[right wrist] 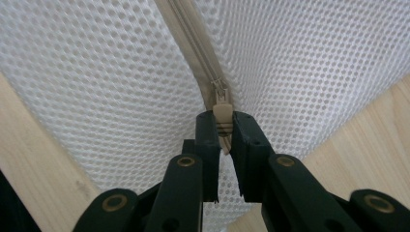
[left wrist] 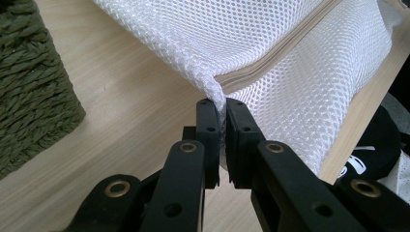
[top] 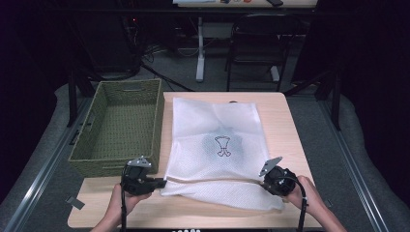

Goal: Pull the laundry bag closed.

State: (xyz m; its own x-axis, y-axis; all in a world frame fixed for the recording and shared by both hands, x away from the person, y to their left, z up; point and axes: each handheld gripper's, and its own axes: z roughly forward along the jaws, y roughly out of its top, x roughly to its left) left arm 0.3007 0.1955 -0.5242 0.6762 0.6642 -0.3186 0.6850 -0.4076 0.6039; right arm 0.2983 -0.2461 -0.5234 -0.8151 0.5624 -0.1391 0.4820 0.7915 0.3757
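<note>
One mesh bag (top: 212, 145) | one basket (top: 121, 125) | left gripper (left wrist: 220, 108) fingers clamped on bag corner | right gripper (right wrist: 223, 121) fingers clamped on zipper pull (right wrist: 222, 113)

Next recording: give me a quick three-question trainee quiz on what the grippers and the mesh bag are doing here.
1. True or false: the left gripper is shut on a corner of the white mesh bag.
2. What does the right gripper pinch: A the zipper pull, B the basket rim, C the table edge?
3. On which side of the bag, in the high view, does the green woven basket stand?

Key: 1 true; 2 A; 3 left.
</note>
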